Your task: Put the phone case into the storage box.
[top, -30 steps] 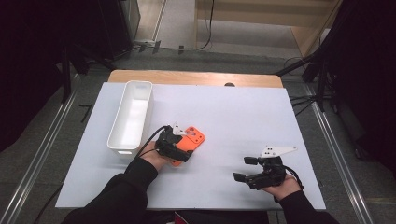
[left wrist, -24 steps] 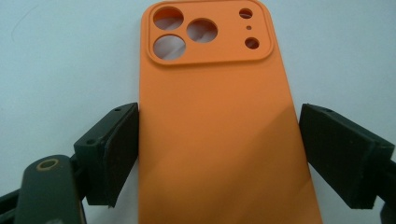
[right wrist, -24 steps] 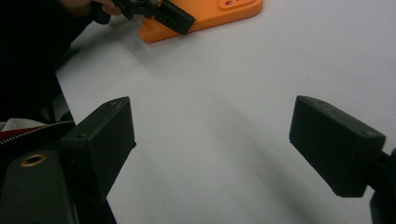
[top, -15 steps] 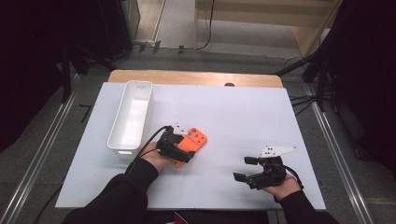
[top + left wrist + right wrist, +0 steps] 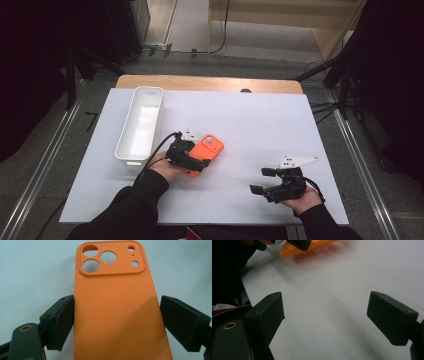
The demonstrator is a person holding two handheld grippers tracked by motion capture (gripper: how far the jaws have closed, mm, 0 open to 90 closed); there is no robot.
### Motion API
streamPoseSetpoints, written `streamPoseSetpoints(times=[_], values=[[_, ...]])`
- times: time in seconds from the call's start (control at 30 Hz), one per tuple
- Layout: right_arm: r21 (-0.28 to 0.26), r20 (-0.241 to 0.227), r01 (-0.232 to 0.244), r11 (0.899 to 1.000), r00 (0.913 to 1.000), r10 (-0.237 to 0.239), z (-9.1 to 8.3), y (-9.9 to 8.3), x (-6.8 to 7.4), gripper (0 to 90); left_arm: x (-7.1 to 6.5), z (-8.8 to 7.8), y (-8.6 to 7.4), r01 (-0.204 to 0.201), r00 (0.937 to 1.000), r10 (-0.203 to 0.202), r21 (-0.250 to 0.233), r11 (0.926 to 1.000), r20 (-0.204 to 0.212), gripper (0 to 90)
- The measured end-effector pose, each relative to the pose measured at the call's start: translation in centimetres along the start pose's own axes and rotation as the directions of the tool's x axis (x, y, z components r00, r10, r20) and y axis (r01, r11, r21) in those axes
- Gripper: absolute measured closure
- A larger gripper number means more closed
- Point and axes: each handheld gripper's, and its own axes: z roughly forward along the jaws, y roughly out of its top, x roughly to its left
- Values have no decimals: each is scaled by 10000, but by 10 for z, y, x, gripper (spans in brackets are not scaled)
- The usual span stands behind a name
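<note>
Nearest the person, at the table's (image 5: 260,125) right front, the right gripper (image 5: 267,181) sits in the right hand (image 5: 300,197) just above the white surface, its jaws spread wide with nothing between them; in the right gripper view (image 5: 325,320) only bare tabletop lies between the two black pads. A little farther in and to the left, the left gripper (image 5: 192,161) is held in the left hand (image 5: 162,167), and the orange phone case (image 5: 207,152) lies flat on the table between its jaws, back side up, camera cutouts pointing away from the person. In the left gripper view (image 5: 117,322) the case (image 5: 115,315) fills the gap: the left pad (image 5: 62,320) touches its edge, while a thin sliver seems to remain at the right pad (image 5: 180,322), so I cannot tell whether the grip is firm. Just beyond and to the left of that hand stands the long white bin (image 5: 127,147), close to the case but apart from it, running toward the table's far edge.
</note>
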Motion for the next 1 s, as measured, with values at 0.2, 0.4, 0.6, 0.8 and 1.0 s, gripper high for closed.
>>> streamPoseSetpoints(times=[0.2, 0.4, 0.6, 0.8, 1.0], values=[[-128, -9, 87, 9999, 10000, -87, 0, 0, 0, 132, -4, -7, 3, 118, 9995, -106, -428, 9990, 287, 148], [-174, 34, 64, 9998, 10000, -64, 0, 1, 0, 132, -6, -10, 5, 329, 9982, -292, -720, 9969, 520, 148], [-110, 18, 24, 9999, 10000, -24, 1, 1, 0, 132, -5, -13, 6, 665, 9954, -595, -949, 9933, 753, 148], [-364, 179, 129, 9993, 9998, -122, 0, 1, -1, 132, -2, -16, 7, 943, 9924, -836, -1215, 9881, 902, 148], [-270, 107, -1, 9996, 9999, 4, 2, 2, 0, 132, -2, -20, 9, 1282, 9885, -1129, -1621, 9784, 1003, 148]])
